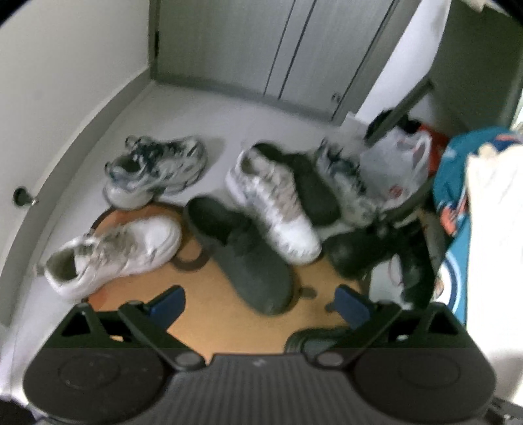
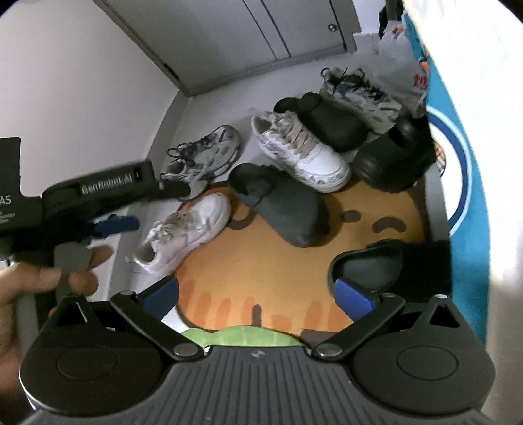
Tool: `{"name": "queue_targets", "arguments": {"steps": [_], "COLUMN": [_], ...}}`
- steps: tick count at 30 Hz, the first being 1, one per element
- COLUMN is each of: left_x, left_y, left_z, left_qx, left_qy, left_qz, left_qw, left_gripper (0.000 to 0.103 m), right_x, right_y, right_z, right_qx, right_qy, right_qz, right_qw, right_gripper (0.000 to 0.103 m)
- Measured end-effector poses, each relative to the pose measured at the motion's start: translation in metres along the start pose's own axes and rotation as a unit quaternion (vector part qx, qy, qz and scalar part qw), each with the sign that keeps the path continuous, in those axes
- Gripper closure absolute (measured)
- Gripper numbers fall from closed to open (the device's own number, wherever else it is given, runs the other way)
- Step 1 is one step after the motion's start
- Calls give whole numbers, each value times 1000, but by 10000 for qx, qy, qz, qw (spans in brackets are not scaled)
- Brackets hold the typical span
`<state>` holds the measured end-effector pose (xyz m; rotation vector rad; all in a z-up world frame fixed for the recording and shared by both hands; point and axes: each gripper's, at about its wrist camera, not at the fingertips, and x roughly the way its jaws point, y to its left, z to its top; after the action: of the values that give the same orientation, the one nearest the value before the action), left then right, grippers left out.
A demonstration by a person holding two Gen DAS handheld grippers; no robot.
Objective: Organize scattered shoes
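Observation:
Several shoes lie scattered on and around an orange mat [image 1: 212, 314] [image 2: 261, 261]. A white sneaker [image 1: 114, 251] [image 2: 186, 233] lies at the left, with a grey running shoe [image 1: 157, 166] [image 2: 202, 157] behind it. In the middle are a dark grey clog [image 1: 242, 255] [image 2: 281, 206] and a white patterned sneaker [image 1: 274, 209] [image 2: 300, 150]. Further right are a second clog [image 2: 330, 121], a second running shoe [image 2: 359, 91] and a black chunky shoe [image 1: 369, 251] [image 2: 392, 160]. A black slipper [image 2: 376, 264] touches my right finger. My left gripper [image 1: 261, 304] and right gripper [image 2: 258, 296] are open and empty above the mat.
Grey cabinet doors [image 1: 261, 49] [image 2: 261, 26] close the back, and a white wall runs along the left. A plastic bag [image 1: 398, 163] [image 2: 395, 36] sits at the back right. Blue and white fabric [image 1: 451, 183] [image 2: 457, 163] fills the right edge. A hand [image 2: 32, 284] holds the left gripper's black body [image 2: 98, 189].

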<state>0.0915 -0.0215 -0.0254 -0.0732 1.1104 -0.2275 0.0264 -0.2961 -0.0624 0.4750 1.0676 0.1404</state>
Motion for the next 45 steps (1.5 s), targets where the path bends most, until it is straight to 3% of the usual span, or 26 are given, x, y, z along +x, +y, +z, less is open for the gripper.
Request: {"name": "queue_targets", "arguments": {"steps": [6,11,15,18,21,23,28,35,38,45], "left_x": [5,25,42,45,45,45,46,47,48,64], "left_y": [16,43,79,100,112,117,130,147,155,169], "left_z": [5,6,-2,-13,-20,-23,-30,-39,-44,-46], "left_qx": [447,631,-299,-375,-385,-408,-468,-551,-586,-643], "left_qy": [-48,28,33,-52,-224,-311,-528,-832,-961,-1022], "left_qz": [-47,70,-345,-429,-485,-550,-713,-939,-1036,-1317], "left_qw": [9990,9980,9990,9984,9978,9972,9950,9906,9882,9839], "left_gripper": [4,4,4,4,3,3,3,4,3,3], "right_x": [2,19,33,47,58,59,59,70,76,93], "right_y": [8,13,18,9,7,8,25,37,54,60], "right_z": [0,-3,-5,-9,-10,-9,-19,-37,-43,-40], "right_qx": [-427,-862,-1207,-1368,-1452,-1432,-1812,-2198,-2303,-2236], "right_qy": [-227,-333,-418,-292,-197,-107,-367,-1219,-1067,-1012], "right_qz": [-96,-519,-857,-1035,-920,-482,310,89,234,-253], "right_qw": [9988,9944,9881,9847,9849,9885,9823,9678,9670,9691], "right_gripper": [0,0,0,0,0,0,0,0,0,0]}}
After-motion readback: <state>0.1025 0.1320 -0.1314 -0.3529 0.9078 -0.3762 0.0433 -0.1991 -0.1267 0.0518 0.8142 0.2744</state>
